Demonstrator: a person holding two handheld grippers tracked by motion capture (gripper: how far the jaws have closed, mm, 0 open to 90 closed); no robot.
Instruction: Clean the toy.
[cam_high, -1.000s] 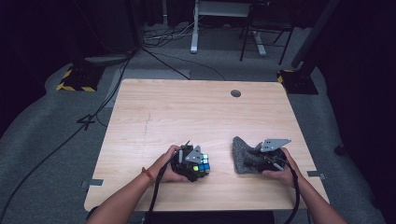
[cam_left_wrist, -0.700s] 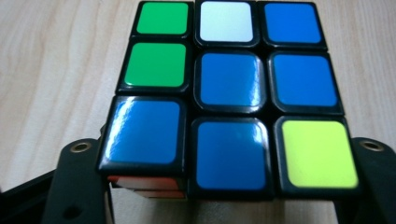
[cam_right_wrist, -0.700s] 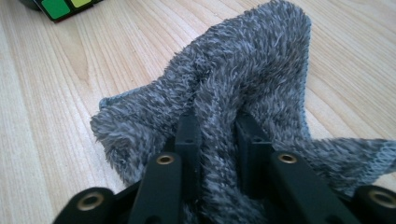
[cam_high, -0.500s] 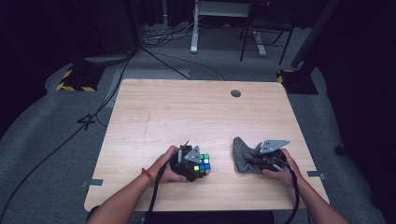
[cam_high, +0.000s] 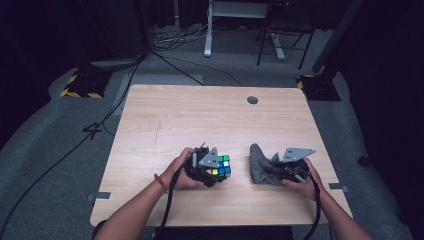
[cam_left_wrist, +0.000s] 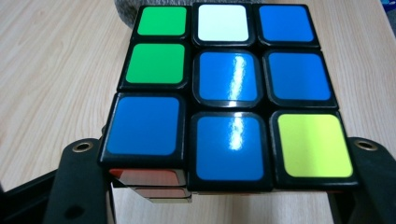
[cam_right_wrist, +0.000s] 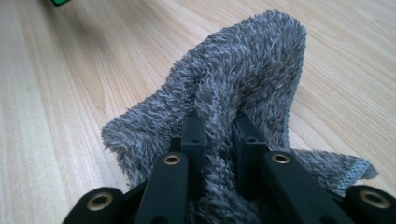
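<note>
You had your left claw (cam_high: 216, 168) clamped on the Rubik's cube (cam_high: 220, 165) just above the desk (cam_high: 200, 115) and your right claw (cam_high: 267, 167) pinching a fold of the grey cloth (cam_high: 260, 162) beside it, presumably ready to wipe the cube.

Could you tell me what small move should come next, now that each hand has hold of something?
Probably bring the grey cloth over to the puzzle cube. The right tongs pinch a fold of the cloth, the left tongs clamp the cube, and the two sit apart on the table.
</note>
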